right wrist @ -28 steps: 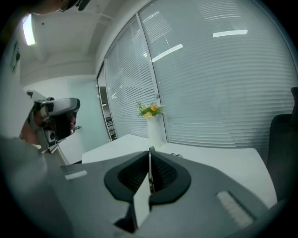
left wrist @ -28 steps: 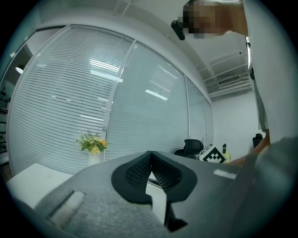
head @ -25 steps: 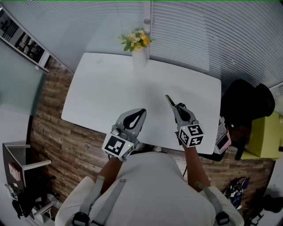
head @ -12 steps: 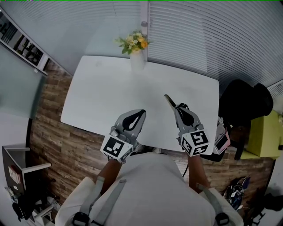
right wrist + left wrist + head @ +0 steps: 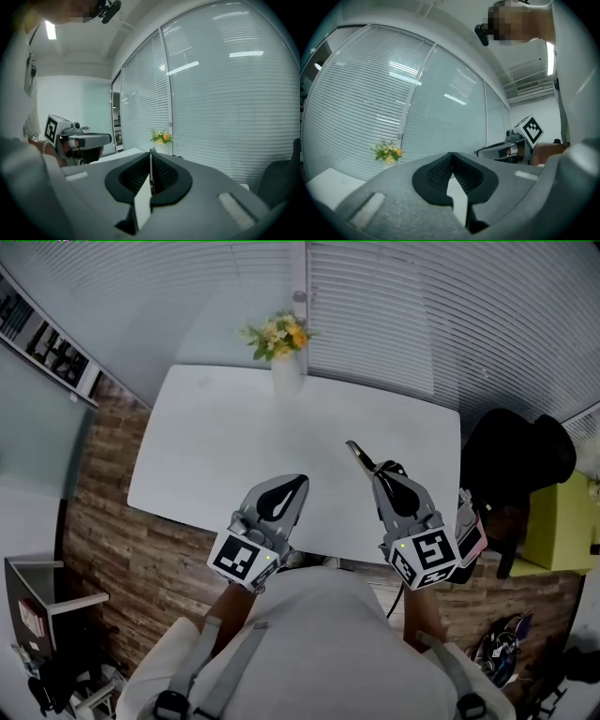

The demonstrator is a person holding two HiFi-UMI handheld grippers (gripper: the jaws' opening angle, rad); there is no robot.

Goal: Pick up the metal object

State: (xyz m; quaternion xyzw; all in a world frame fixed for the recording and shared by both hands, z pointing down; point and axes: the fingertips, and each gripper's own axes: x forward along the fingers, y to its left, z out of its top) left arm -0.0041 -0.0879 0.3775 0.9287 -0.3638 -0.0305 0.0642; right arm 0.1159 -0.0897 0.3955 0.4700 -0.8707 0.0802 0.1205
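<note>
The metal object (image 5: 356,454) is a thin flat strip that sticks out forward from my right gripper (image 5: 379,468), which is shut on it and holds it above the white table (image 5: 216,427). In the right gripper view the metal strip (image 5: 150,176) stands edge-on, pinched between the dark pads. My left gripper (image 5: 298,482) hovers over the table's near edge, to the left of the right one, shut with nothing in it. In the left gripper view the left gripper (image 5: 451,155) has its tips together, and the right gripper (image 5: 520,143) shows at the right.
A white vase of yellow flowers (image 5: 279,348) stands at the table's far edge, before the window blinds. A black chair (image 5: 516,460) and a yellow seat (image 5: 562,521) are to the right of the table. Wood flooring (image 5: 112,540) lies to the left.
My right gripper has risen toward the head camera with the metal strip still in its jaws. The left gripper has risen only slightly.
</note>
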